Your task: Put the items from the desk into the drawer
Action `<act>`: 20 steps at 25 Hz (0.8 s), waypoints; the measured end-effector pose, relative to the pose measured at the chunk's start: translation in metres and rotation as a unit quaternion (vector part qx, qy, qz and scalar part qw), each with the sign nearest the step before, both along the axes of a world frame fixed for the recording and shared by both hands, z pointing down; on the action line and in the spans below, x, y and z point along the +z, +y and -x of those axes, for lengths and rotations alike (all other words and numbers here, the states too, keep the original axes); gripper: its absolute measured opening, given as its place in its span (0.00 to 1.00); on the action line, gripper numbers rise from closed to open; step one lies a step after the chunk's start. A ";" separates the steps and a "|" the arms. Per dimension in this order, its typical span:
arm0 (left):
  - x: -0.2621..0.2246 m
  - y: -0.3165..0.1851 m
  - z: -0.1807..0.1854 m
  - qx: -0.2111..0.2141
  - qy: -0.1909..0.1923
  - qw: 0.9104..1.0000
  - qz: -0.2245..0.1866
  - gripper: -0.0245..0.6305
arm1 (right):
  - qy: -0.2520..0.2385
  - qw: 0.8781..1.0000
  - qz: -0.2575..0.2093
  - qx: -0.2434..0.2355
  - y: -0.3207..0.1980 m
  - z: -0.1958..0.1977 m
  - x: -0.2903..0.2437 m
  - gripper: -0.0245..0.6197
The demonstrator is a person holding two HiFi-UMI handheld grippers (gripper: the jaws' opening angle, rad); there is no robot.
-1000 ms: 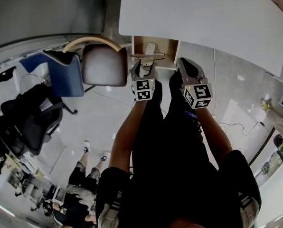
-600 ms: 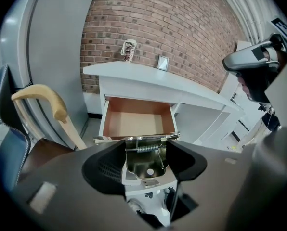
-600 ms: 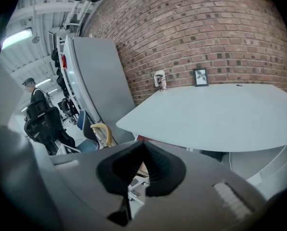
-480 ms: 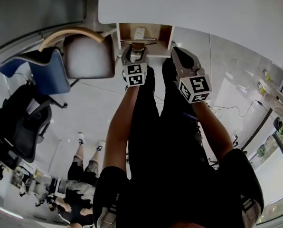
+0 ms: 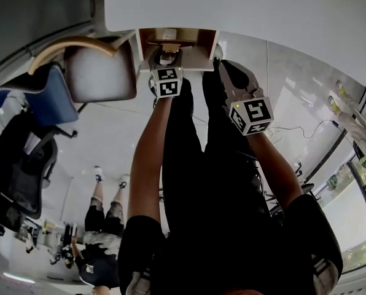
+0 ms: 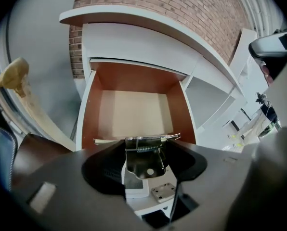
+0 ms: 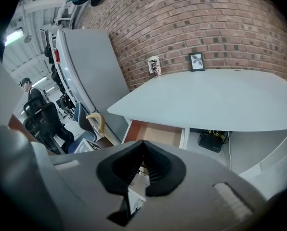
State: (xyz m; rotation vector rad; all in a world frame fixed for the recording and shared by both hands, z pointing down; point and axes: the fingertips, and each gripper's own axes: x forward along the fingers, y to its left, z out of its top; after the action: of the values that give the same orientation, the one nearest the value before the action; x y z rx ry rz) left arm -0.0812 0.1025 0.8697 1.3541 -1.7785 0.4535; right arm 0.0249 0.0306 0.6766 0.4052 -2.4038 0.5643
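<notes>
The right claw, jaw tips together, points toward a white surface set against a brick wall. Under its near edge a drawer stands open (brown sides, pale floor). A small framed picture stands at the far edge.

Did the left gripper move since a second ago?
Yes. The left gripper, holding a metal clip, has moved closer to the open drawer; in the head view its jaws now overlap the drawer's front.
</notes>
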 end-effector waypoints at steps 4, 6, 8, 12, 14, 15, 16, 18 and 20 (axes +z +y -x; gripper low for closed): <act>0.014 -0.018 0.007 0.002 0.002 1.000 0.009 0.47 | 0.007 1.000 0.006 -0.001 -0.007 -0.004 0.010 0.04; 0.020 -0.025 0.010 -0.004 0.006 1.000 0.011 0.47 | 0.009 1.000 0.009 0.000 -0.009 -0.006 0.014 0.04; 0.025 -0.032 0.014 -0.003 0.006 1.000 0.011 0.47 | 0.010 1.000 0.010 0.001 -0.012 -0.006 0.016 0.04; 0.033 -0.043 0.019 0.001 0.005 1.000 0.016 0.47 | 0.017 1.000 0.013 0.001 -0.020 -0.006 0.025 0.04; 0.040 -0.047 0.021 0.003 0.004 1.000 0.022 0.47 | 0.023 1.000 0.013 -0.001 -0.022 -0.007 0.034 0.04; 0.043 -0.048 0.022 0.004 0.004 1.000 0.026 0.47 | 0.026 1.000 0.013 -0.003 -0.023 -0.007 0.038 0.04; 0.046 -0.049 0.023 0.004 0.005 1.000 0.031 0.47 | 0.029 0.999 0.013 -0.003 -0.024 -0.007 0.042 0.04; 0.053 -0.049 0.024 0.004 0.009 0.999 0.042 0.47 | 0.032 0.999 0.015 -0.003 -0.027 -0.008 0.047 0.04; 0.058 -0.047 0.024 0.004 0.014 0.999 0.051 0.47 | 0.033 0.999 0.017 -0.002 -0.028 -0.007 0.050 0.04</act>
State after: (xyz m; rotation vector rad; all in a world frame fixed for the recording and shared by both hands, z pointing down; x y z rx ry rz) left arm -0.1053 0.0550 0.9281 1.2913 -1.7052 0.5208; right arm 0.0322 0.0022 0.7262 0.3997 -2.3276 0.5794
